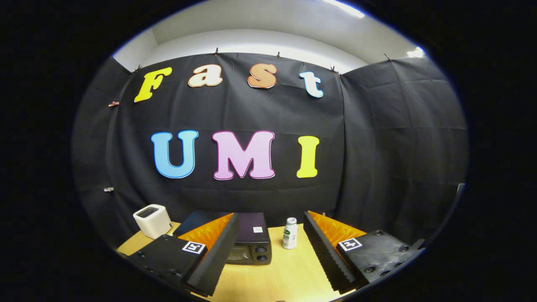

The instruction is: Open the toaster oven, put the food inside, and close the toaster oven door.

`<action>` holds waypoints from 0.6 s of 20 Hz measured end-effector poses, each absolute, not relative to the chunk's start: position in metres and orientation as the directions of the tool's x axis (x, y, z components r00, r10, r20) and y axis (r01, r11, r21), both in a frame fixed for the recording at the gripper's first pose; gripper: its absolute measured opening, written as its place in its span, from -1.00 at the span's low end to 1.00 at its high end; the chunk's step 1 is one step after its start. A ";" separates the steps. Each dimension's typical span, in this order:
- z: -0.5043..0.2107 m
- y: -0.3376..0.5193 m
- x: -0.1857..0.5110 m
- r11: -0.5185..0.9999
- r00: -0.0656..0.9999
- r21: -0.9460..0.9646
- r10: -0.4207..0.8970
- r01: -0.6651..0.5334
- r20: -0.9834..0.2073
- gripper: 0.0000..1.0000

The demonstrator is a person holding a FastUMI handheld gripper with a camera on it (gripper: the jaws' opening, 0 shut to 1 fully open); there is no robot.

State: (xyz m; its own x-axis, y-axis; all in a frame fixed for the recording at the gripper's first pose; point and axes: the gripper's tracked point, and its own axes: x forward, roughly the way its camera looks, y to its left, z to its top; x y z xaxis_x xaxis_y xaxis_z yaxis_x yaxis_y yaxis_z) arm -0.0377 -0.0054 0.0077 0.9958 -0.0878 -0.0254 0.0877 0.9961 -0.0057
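Claw (270, 251) held above a wooden surface (289, 272), its two fingers spread wide apart with nothing between them; each finger carries a small square black-and-white marker tag near its base, a pattern and not writing. Toaster oven (251, 241) sits on the surface just ahead of the left finger, which hides part of its front; it is dark, with two round knobs one above the other at the right side of its front, and a small white sticker on its top, too small to read; its door looks shut, though the finger covers most of it. Small white bottle (289, 233) stands upright on the surface just beside the oven, between the fingers and beyond them; it has a white cap and a label with green print, the words too small to make out. White boxy appliance (152, 220) with a dark slot in its top stands further left, near the black cloth wall (377, 147), apart from the oven.
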 end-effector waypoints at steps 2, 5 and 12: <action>0.008 -0.018 -0.057 0.993 0.994 -0.045 -0.106 0.106 -0.013 0.97; -0.009 -0.032 -0.087 0.991 0.990 -0.036 -0.131 0.129 -0.056 0.98; -0.020 -0.030 -0.102 0.993 0.988 0.010 -0.119 0.120 -0.097 0.98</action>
State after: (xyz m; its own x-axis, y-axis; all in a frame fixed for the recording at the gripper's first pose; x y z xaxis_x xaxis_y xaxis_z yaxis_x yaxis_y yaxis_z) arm -0.1017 -0.0299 -0.0202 0.9882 -0.1185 -0.0966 0.1201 0.9927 0.0102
